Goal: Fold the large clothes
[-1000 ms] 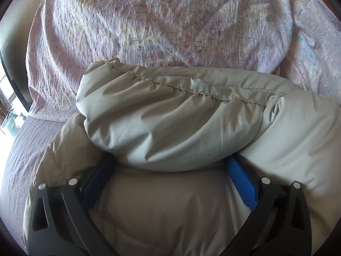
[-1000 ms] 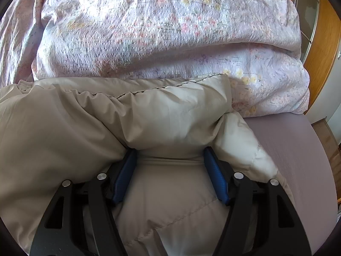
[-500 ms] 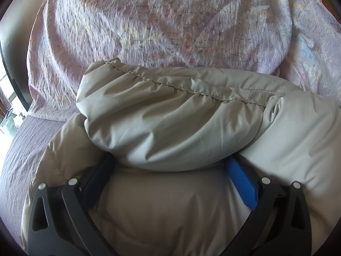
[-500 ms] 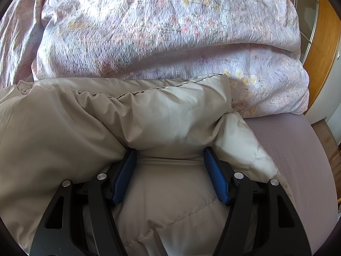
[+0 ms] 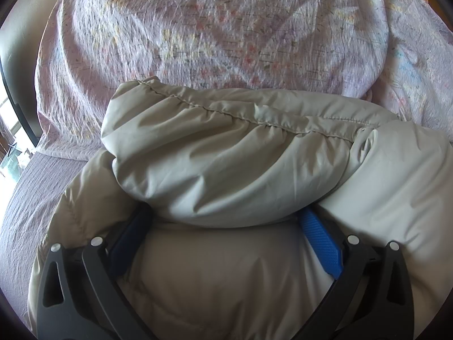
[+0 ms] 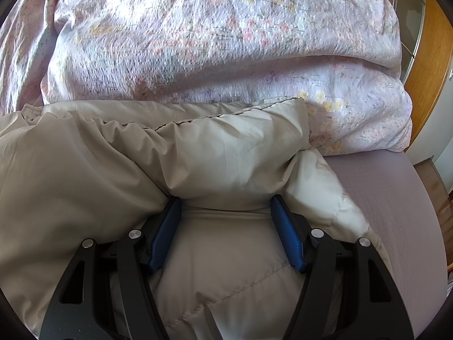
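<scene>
A beige puffy jacket (image 5: 226, 155) lies bunched on the bed, with a stitched, rolled fold across its top. In the left wrist view my left gripper (image 5: 226, 212) stands wide, its blue pads (image 5: 320, 246) flanking a smooth bulge of jacket, the tips tucked under the fold. The right wrist view shows the same jacket (image 6: 226, 147). My right gripper (image 6: 226, 198) also stands wide there, its pads (image 6: 286, 232) on either side of the quilted fabric, tips hidden beneath the fold. The fabric between the pads is not pinched.
A pink floral quilt (image 5: 212, 28) (image 6: 212, 42) is heaped just behind the jacket. The mauve bed sheet (image 5: 25, 198) (image 6: 396, 212) shows at the outer sides. A wooden door (image 6: 436, 42) stands at the far right, beyond the bed's edge.
</scene>
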`<action>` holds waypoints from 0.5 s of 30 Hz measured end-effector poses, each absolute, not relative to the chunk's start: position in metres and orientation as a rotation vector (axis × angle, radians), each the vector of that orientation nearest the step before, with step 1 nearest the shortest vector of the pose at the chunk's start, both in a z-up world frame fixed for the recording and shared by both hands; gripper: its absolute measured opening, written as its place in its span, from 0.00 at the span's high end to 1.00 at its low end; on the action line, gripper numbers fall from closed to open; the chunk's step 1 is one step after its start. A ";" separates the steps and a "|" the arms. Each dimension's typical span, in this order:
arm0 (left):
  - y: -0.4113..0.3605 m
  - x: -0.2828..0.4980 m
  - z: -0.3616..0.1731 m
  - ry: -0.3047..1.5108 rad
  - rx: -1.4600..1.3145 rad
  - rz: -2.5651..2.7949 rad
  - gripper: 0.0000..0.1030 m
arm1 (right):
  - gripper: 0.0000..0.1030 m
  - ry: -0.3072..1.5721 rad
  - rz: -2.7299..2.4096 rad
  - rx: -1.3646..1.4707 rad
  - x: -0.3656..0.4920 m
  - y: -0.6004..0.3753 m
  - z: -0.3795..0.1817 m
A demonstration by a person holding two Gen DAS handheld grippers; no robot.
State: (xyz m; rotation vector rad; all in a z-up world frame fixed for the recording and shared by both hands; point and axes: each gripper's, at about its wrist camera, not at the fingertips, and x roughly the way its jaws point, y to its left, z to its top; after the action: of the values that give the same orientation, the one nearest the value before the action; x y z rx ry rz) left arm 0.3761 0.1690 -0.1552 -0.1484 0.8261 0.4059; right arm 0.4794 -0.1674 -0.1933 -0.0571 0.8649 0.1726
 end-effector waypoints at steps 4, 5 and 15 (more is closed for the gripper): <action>0.169 0.378 -0.155 0.842 -0.147 0.406 0.02 | 0.34 0.889 0.170 -0.073 0.486 -0.165 -0.194; 0.169 0.379 -0.154 0.846 -0.145 0.407 0.02 | 0.34 0.898 0.168 -0.078 0.488 -0.165 -0.194; 0.172 0.374 -0.126 0.950 -0.147 0.414 0.02 | 0.32 0.973 0.176 -0.060 0.490 -0.186 -0.168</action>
State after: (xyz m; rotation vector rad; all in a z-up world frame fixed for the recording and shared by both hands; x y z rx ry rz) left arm 0.3739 0.1716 -0.1261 -0.1473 0.9498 0.4138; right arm 0.4904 -0.1861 -0.1676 -0.0597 0.9730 0.1761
